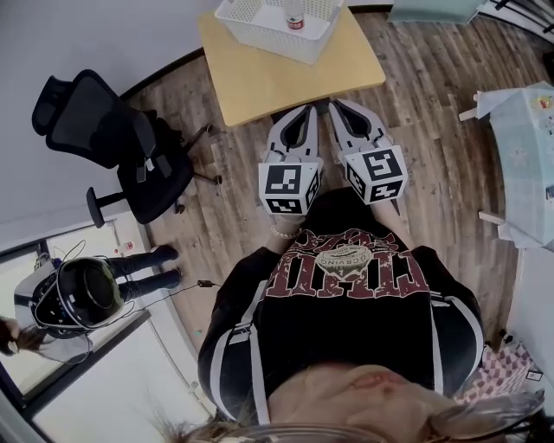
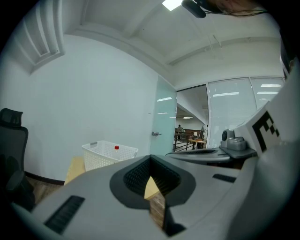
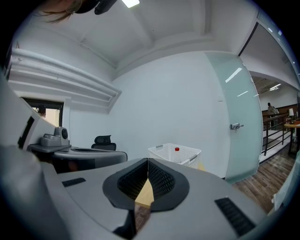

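At far left an office chair point(image 1: 112, 130) stands well apart from the work. The left gripper point(image 1: 308, 109) is held low in front of the person's chest. Its jaws are shut tip to tip with nothing between them, and only the edge of the worktop point(image 1: 268, 82) shows through the gap behind the tips. On the far side of the worktop sits a white basket point(image 1: 273, 39) with a red-capped bottle point(image 1: 295, 17) standing upright inside it. The bottle is the thing nearest the jaws, yet it is well clear of them. The right gripper point(image 1: 338, 104) hangs just beside the left one, jaws likewise closed and empty, pointing at the same near edge of the worktop. In my judgement, doing this well means parting the jaws wide before they near the basket, not over it. One gripper should come in from above the rim rather than through the lattice wall and close on the bottle's body below the cap so it does not tip. The other should be free to steady the light basket, which could slide on the smooth top. At right a pale blue table point(image 1: 524, 164) is out of the way
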The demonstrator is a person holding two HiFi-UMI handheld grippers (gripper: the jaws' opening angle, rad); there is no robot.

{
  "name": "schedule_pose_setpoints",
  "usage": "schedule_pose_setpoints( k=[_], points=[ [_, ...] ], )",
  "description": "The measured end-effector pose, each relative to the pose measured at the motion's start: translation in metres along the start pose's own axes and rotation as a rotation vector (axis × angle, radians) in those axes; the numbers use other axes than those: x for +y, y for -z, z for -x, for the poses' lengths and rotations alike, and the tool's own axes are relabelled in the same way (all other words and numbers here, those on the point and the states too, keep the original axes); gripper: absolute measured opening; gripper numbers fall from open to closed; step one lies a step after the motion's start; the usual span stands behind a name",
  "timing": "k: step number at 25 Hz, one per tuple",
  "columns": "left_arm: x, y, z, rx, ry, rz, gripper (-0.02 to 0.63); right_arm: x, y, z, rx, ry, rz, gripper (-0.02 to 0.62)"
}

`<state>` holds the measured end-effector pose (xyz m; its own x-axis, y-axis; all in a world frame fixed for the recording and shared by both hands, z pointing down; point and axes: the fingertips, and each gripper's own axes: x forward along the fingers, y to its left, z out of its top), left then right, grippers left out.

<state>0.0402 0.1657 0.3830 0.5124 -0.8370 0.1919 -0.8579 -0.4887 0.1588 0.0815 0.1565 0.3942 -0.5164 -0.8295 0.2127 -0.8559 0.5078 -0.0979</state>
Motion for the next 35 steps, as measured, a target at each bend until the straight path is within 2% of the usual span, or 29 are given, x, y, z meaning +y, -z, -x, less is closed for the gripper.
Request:
schedule_pose_setpoints(
  k=[23, 35],
  points=[
    [0.057, -0.014, -0.054, 0.016, 0.093, -0.025, 0.048, -0.015, -0.013, -0.076, -0.014, 0.070, -0.011, 0.018],
    [0.085, -0.015, -0.058, 0.019, 0.119, -0.034, 0.048, -0.004, -0.012, -0.105, -0.017, 0.093, -0.013, 0.018]
  ],
)
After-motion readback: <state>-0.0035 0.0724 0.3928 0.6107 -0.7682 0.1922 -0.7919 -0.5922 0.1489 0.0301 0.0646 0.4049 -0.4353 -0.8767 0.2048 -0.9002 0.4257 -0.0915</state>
